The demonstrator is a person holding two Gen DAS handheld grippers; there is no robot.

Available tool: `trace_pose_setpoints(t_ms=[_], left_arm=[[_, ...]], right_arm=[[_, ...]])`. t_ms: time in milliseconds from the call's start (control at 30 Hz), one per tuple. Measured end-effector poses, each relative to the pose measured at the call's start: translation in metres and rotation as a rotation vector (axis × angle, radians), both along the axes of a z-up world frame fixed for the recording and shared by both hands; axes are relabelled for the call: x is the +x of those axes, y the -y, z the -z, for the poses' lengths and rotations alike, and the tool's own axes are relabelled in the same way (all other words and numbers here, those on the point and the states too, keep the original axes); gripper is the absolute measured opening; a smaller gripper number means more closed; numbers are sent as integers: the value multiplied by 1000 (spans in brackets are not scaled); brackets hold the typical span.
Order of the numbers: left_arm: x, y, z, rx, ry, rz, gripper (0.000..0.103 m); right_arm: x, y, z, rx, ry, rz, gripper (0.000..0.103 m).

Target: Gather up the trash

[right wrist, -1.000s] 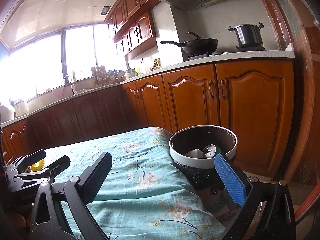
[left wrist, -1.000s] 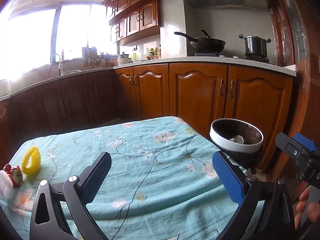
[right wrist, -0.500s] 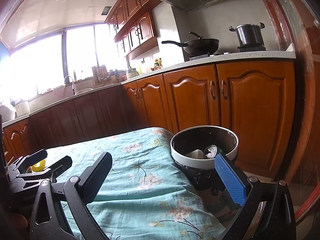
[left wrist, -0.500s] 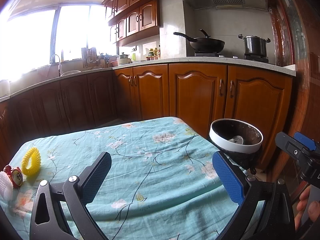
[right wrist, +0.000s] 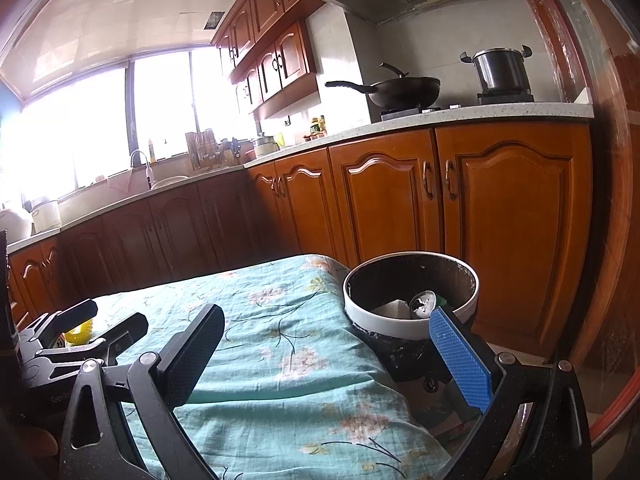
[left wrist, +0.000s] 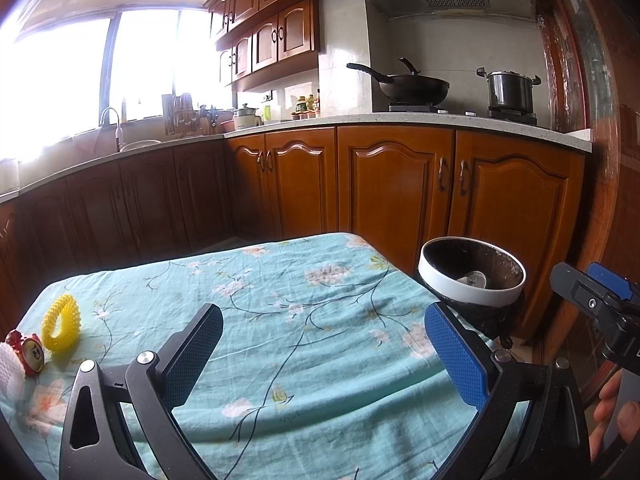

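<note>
Right gripper [right wrist: 326, 356] has risen slightly; both jaws empty, no legible writing

cloth centre [left wrist: 312, 344]: bare | far-left corner: yellow ring [left wrist: 61, 322], red clock [left wrist: 28, 353] | right edge: bin [left wrist: 471, 277]

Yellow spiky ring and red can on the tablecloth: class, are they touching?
Apart. In the left wrist view a thin strip of tablecloth shows between the yellow spiky ring and the red can.
</note>
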State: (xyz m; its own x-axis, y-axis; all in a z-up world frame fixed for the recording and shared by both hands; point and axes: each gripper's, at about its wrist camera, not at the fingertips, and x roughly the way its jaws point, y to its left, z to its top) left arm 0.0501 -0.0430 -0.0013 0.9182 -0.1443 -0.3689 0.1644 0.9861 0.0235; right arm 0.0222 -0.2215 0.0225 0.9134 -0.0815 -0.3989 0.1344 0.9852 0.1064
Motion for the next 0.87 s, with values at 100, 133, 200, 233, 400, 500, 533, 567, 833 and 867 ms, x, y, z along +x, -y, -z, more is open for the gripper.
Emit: trace_pose_setpoints(t_ms=[100, 133, 200, 233, 400, 500, 533, 567, 833, 867], left_arm=[[2, -1, 0, 4, -1, 2, 102], [2, -1, 0, 4, -2, 2, 102], [3, -2, 0, 1, -4, 5, 102], [4, -2, 0, 0, -5, 5, 102], [5, -4, 0, -7, -7, 10, 102], [6, -5, 0, -12, -8, 11, 102], [7, -5, 0, -13, -9, 11, 102], [7, -4, 0, -13, -11, 10, 102], [16, -6, 5, -24, -35, 14, 102], [18, -6, 6, -25, -42, 16, 102]], right_arm=[[1, 0, 0, 0, -2, 0, 103], [1, 0, 0, 0, -3, -1, 103], [1, 0, 0, 0, -2, -1, 103], [1, 0, 0, 0, -1, -1, 103], [3, 0, 2, 2, -4, -9, 103], [5, -1, 2, 3, -6, -11, 103], [6, 0, 2, 4, -7, -12, 103], [7, 0, 3, 5, -10, -12, 103], [18, 3, 10, 24, -41, -17, 103], [19, 4, 11, 25, -46, -17, 103]])
